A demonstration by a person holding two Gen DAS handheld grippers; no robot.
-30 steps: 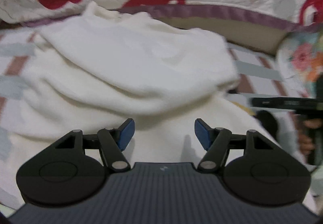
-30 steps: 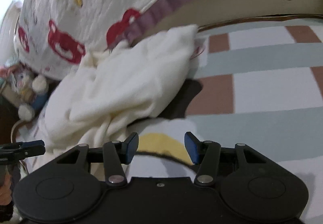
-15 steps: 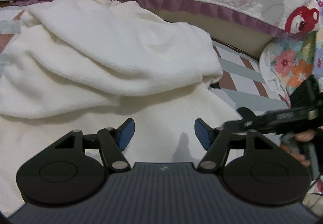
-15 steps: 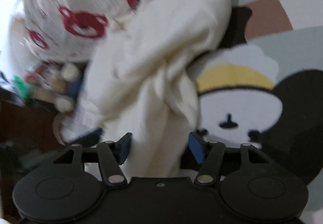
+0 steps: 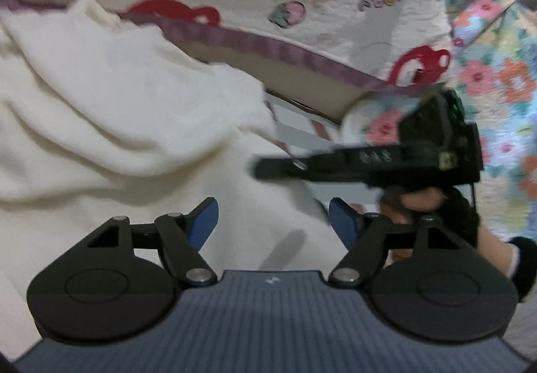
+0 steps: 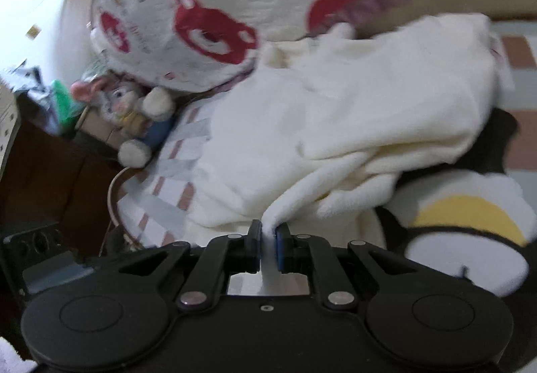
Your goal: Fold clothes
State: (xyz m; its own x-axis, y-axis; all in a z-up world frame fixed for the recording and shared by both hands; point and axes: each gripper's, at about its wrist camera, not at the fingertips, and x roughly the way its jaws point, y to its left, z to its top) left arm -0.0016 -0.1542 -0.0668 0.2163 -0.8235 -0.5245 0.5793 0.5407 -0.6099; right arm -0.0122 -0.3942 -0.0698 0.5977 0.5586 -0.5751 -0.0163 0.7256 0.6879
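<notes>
A cream garment point(image 6: 352, 111) lies bunched on a bed, heaped from near left to far right against a bear-print quilt point(image 6: 214, 3). The right gripper point(image 6: 267, 247) closes its jaws on a near edge of the garment, pinching a fold. The left gripper point(image 5: 273, 222) hovers over the cloth, jaws opening, nothing between them. Both point downward at a slant.

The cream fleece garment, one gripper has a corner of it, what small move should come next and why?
Probably bring the left gripper down onto the cream fleece garment for a second grip. The right gripper is closing with a fold of the fleece pinched between its pads, while the left one's jaws are opening with nothing between them, above the bunched cloth. Two holds would let it be spread flat.
</notes>
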